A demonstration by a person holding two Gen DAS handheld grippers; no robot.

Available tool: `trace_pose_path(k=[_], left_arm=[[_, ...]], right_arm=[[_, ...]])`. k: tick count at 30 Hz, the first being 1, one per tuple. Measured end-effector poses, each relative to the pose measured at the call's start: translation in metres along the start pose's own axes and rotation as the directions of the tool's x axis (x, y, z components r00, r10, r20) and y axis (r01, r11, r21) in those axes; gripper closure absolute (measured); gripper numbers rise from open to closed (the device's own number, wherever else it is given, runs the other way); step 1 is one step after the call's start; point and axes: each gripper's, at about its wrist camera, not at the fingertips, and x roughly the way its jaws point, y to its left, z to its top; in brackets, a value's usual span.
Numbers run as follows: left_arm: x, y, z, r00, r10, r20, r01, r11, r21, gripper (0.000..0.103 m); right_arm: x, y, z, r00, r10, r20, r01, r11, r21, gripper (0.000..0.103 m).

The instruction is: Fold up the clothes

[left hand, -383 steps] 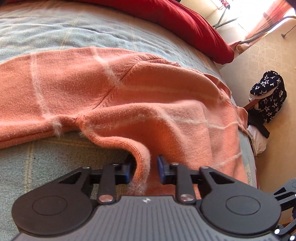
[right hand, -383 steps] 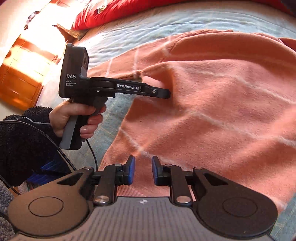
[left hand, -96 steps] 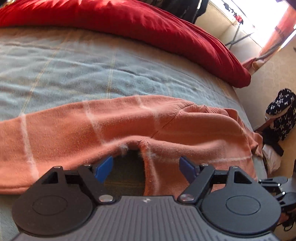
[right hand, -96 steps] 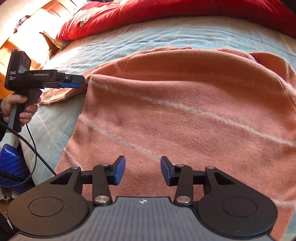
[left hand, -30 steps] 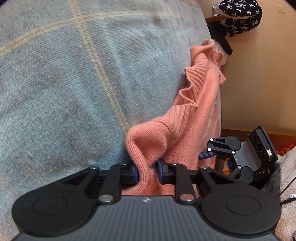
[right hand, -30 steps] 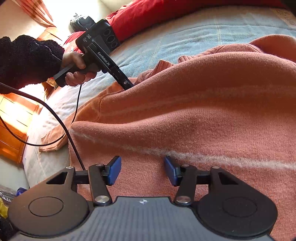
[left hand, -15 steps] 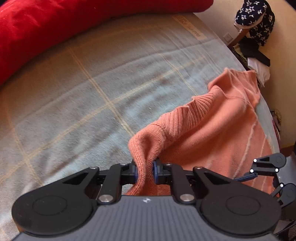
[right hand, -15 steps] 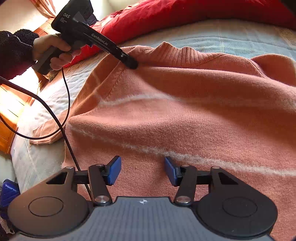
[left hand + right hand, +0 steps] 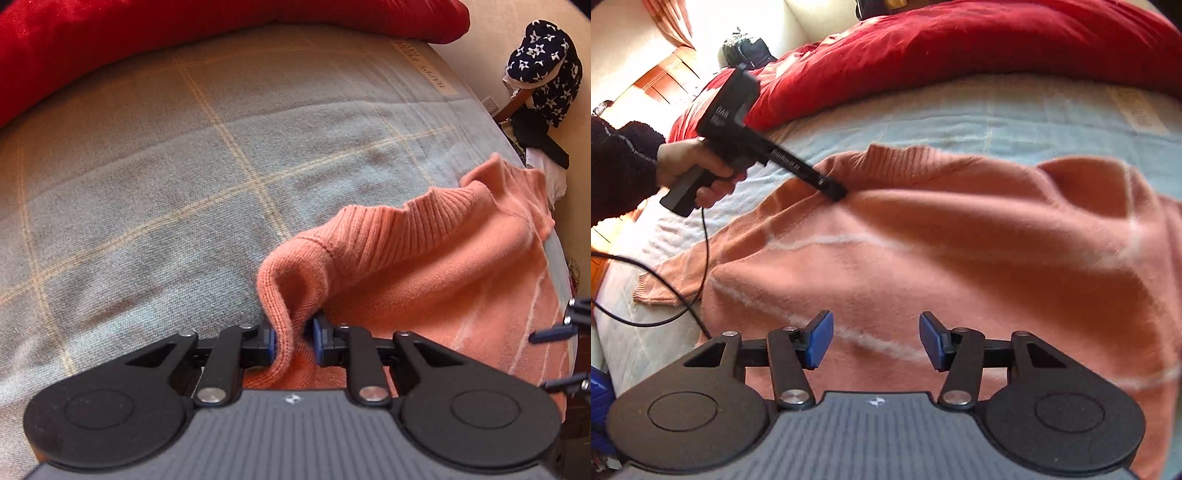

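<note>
Orange sweater (image 9: pixel 960 258) lies spread across the lower and right of the frame on the blue checked blanket (image 9: pixel 166 177), red duvet (image 9: pixel 960 44) above. Left gripper (image 9: pixel 293 339): jaws opening, a fold of sweater shoulder beside the ribbed collar (image 9: pixel 388 229) between them, pads touching the cloth. Right gripper (image 9: pixel 875 341): jaws apart over the sweater body, gripping nothing.
</note>
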Motion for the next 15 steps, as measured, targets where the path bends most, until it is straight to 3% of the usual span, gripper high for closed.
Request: trace_pose_path(k=[4,8,11,13,15], left_arm=[[0.0,0.0,0.0,1.0,0.007,0.01,-0.007,1.0,-0.009,0.081],[0.0,0.0,-0.003,1.0,0.009,0.024,-0.009,1.0,-0.03,0.081],[0.0,0.0,-0.005,0.999,0.01,0.036,-0.009,0.999,-0.043,0.081],[-0.001,0.001,-0.005,0.999,0.009,0.041,-0.007,0.999,-0.054,0.081],[-0.001,0.001,-0.005,0.999,0.008,0.043,-0.005,0.998,-0.063,0.081]], right_arm=[[-0.01,-0.036,0.047,0.991,-0.127,0.045,0.133,0.973,-0.186,0.046],[0.001,-0.08,0.096,0.971,-0.23,0.058,0.234,0.889,-0.393,0.046],[0.025,-0.11,0.127,0.978,-0.204,-0.042,0.161,0.866,-0.473,0.047],[0.045,-0.129,0.145,0.979,-0.119,-0.168,0.032,0.895,-0.444,0.048],[0.066,-0.146,0.16,0.958,-0.037,-0.284,-0.081,0.916,-0.392,0.048]])
